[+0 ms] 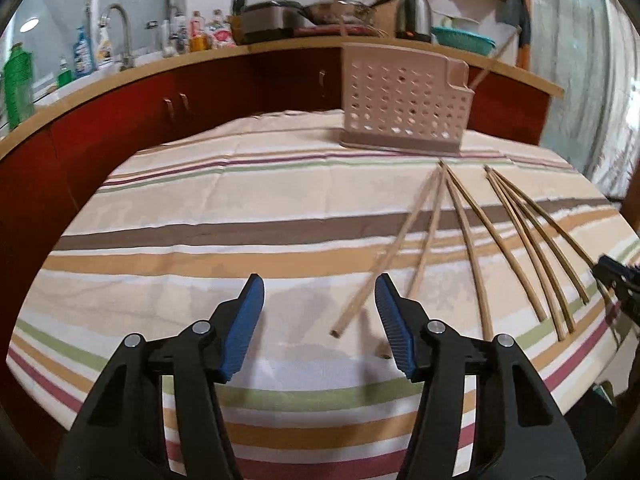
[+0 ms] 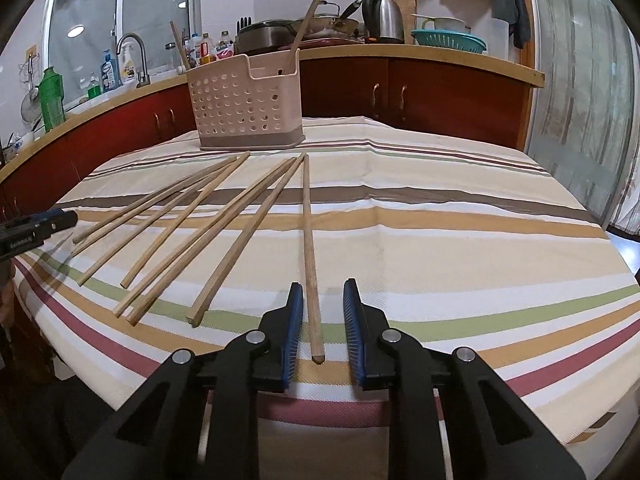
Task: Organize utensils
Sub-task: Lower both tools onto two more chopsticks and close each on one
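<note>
Several wooden chopsticks [image 2: 224, 220] lie fanned on the striped tablecloth [image 2: 460, 220]. A beige perforated utensil holder [image 2: 244, 108] stands at the far side with two chopsticks upright in it. My right gripper [image 2: 320, 292] is open, its jaws on either side of the near end of the rightmost chopstick [image 2: 309, 248]. My left gripper [image 1: 320, 284] is open and empty, low over the cloth, with the nearest chopstick [image 1: 384, 264] ending between its fingers. The holder [image 1: 404, 108] and the other chopsticks [image 1: 516, 232] lie ahead to its right.
A kitchen counter [image 2: 400, 52] with red cabinets curves behind the table, holding a sink tap [image 2: 136, 52], bottles, pans, a kettle [image 2: 384, 20] and a teal colander [image 2: 448, 40]. The table edge runs close below both grippers. The right gripper's tip [image 1: 616, 276] shows at the left view's right edge.
</note>
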The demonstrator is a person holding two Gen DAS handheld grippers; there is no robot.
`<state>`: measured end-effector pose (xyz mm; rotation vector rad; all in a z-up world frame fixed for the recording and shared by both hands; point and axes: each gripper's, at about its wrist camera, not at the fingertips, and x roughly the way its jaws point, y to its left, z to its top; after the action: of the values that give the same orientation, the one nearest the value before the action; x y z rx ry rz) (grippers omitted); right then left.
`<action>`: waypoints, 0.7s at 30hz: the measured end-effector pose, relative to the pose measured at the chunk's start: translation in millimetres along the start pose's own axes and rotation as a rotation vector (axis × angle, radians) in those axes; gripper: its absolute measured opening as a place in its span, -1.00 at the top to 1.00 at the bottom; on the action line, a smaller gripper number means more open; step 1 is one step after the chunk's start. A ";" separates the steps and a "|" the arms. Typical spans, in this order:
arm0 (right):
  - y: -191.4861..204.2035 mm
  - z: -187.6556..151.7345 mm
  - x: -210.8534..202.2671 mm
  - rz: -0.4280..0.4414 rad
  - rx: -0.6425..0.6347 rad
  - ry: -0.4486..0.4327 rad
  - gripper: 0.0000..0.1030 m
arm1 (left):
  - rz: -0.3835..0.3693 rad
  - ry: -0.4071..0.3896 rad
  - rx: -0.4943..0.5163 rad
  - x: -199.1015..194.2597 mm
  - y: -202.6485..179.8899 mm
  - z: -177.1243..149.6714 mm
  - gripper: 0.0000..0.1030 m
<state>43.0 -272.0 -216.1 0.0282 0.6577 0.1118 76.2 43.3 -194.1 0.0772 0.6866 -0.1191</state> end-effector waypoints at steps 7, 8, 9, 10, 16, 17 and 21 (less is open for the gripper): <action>1.0 0.4 0.8 0.002 -0.001 0.001 0.57 | -0.056 0.104 0.042 24.5 -7.4 0.5 0.21; 1.2 0.4 0.9 0.002 0.000 0.000 0.57 | -0.059 0.104 0.047 25.0 -8.2 0.8 0.23; 1.2 0.5 1.1 0.002 0.000 0.000 0.57 | -0.069 0.101 0.057 25.8 -9.4 1.3 0.35; 1.3 0.6 1.3 0.002 0.000 0.001 0.57 | -0.081 0.102 0.063 26.1 -11.0 1.9 0.51; 1.2 0.7 1.5 0.003 0.000 0.001 0.57 | -0.105 0.100 0.081 29.6 -17.3 5.3 0.75; 1.1 0.7 1.5 0.004 0.000 0.002 0.57 | -0.111 0.102 0.071 30.1 -16.0 5.6 0.76; 1.7 1.1 2.2 0.003 0.000 0.002 0.57 | -0.084 0.091 0.065 26.0 -13.6 1.4 0.83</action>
<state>45.3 -270.1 -216.5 0.0286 0.6593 0.1145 95.2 27.5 -210.0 0.1167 0.7771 -0.2201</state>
